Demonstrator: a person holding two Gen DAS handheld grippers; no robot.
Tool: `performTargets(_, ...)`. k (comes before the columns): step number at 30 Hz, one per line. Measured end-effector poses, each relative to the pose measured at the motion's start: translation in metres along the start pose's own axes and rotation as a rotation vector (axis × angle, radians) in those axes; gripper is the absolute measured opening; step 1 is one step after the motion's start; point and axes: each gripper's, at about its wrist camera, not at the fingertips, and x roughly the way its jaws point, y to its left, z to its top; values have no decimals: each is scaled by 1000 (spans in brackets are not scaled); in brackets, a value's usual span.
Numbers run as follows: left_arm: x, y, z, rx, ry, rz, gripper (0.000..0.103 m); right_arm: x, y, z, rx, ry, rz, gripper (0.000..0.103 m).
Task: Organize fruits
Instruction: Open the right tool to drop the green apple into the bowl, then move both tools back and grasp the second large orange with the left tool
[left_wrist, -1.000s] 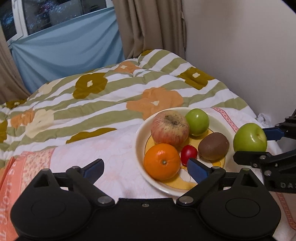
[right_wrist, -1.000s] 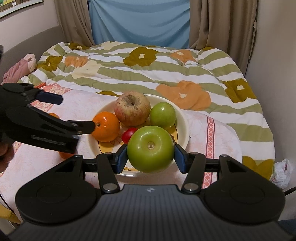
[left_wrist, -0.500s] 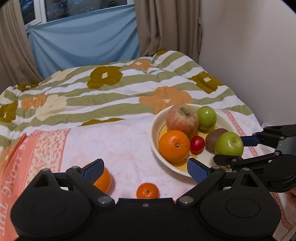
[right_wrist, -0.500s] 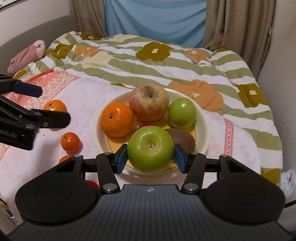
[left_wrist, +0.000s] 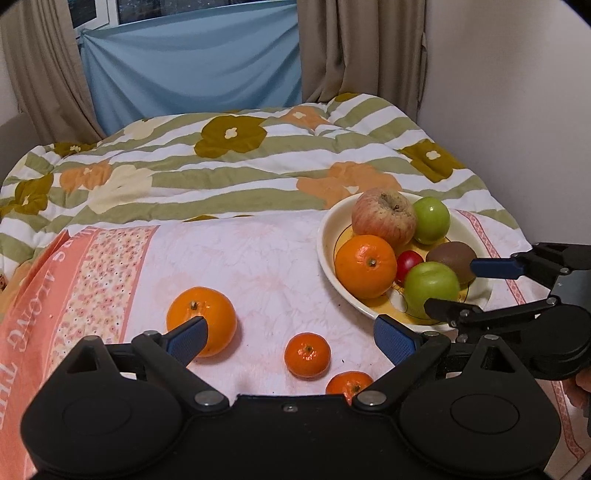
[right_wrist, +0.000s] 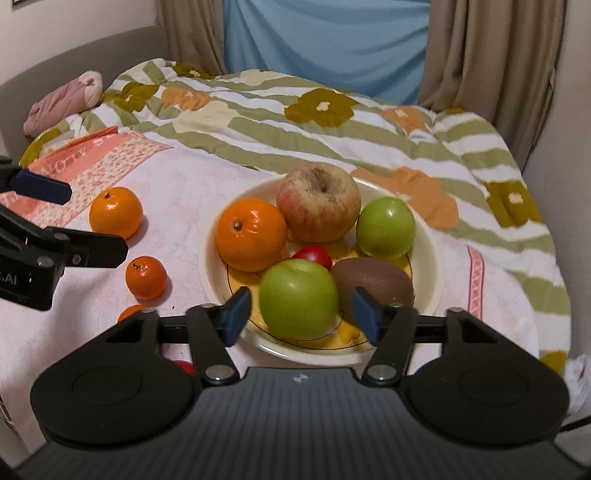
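change: right hand-held gripper (right_wrist: 299, 308) has let go; half a second ago its pads were clamped on the big green apple (right_wrist: 298, 302), now they stand clear of it on both sides
green apple: sits in the plate (right_wrist: 424, 236) at the near rim, just beside the kiwi (right_wrist: 373, 278) and the cherry tomato (right_wrist: 312, 255)
plate contents: red apple (right_wrist: 319, 201), large orange (right_wrist: 251, 239), small green apple (right_wrist: 385, 227) plus the three above
left hand-held gripper: (left_wrist: 291, 334) wide open and empty, we have pulled it back from the plate; it now hangs over the loose citrus on the bed cloth (left_wrist: 258, 258)
still outside: one orange (left_wrist: 201, 320) at the left pad, two mandarins (left_wrist: 307, 355) (left_wrist: 349, 382) nearer us; something small and red low in the right view, mostly hidden
meaning: apple placement looks done; we judge the loose citrus is next, probably for the left side
risk: plate is crowded, added fruit may roll off the near rim
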Motion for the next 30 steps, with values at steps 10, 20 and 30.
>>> performTargets(10,-23,5,-3,-17,-11,36,99,-23,-8,0,12,-48,-101,103)
performTargets(20,-61,14,-5,-37,-47,97,99,-66,-15,10,67,-100,-64,103)
performTargets(30,-86,44,-14,9,-69,63,99,-117,14,23,185,-99,-19,103)
